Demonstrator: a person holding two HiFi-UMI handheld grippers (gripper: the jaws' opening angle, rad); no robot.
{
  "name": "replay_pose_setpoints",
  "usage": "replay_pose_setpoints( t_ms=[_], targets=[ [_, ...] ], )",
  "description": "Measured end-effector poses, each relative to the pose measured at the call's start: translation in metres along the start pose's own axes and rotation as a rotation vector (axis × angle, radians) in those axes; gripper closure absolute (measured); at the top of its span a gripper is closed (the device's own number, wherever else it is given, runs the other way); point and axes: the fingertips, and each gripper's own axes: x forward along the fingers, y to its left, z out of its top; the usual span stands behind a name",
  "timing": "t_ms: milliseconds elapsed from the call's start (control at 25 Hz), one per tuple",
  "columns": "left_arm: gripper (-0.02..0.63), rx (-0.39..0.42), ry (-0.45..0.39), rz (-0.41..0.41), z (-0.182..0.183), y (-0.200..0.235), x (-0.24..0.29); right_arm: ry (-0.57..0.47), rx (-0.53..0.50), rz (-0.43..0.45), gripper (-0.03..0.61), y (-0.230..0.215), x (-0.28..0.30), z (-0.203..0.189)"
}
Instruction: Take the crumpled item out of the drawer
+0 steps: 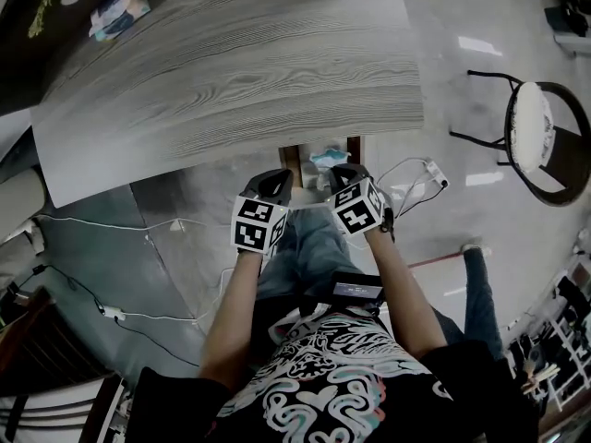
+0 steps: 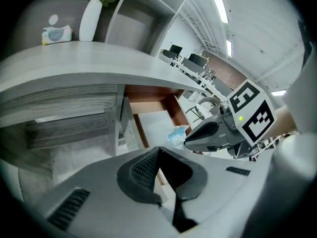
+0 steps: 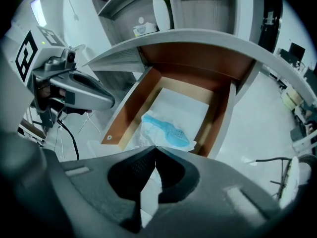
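Note:
The drawer [image 1: 297,157] stands pulled out from under the wood-grain table [image 1: 231,72]. Its brown walls [image 3: 130,103] frame a white liner, and on the liner lies the crumpled item [image 3: 166,132], white and light blue. That item also shows as a pale blue wad [image 1: 328,158] just ahead of the grippers and near the drawer's right wall [image 2: 177,134]. My left gripper [image 2: 159,148] is shut and empty, just in front of the drawer [image 1: 272,185]. My right gripper [image 3: 155,147] is shut too, hovering above the near end of the crumpled item [image 1: 349,175].
A round-seated chair [image 1: 540,137] stands to the right. Cables [image 1: 111,312] run over the floor at the left and by the right gripper. A tissue pack [image 1: 120,12] and a white vase [image 2: 91,19] sit at the table's far side. The person's legs are under the grippers.

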Motion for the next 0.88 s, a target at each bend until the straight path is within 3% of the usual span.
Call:
replay_pose_setpoints(
  t_ms=[400,880],
  targets=[
    [0.614,0.009,-0.062,0.030,0.022,0.007,-0.023,-0.091,-0.043,-0.033,0.569,0.006,-0.033,0.031],
    [0.614,0.016,-0.159,0.034,0.046,-0.009,-0.056,-0.176,-0.025,-0.094,0.569,0.007,-0.073,0.042]
  ],
)
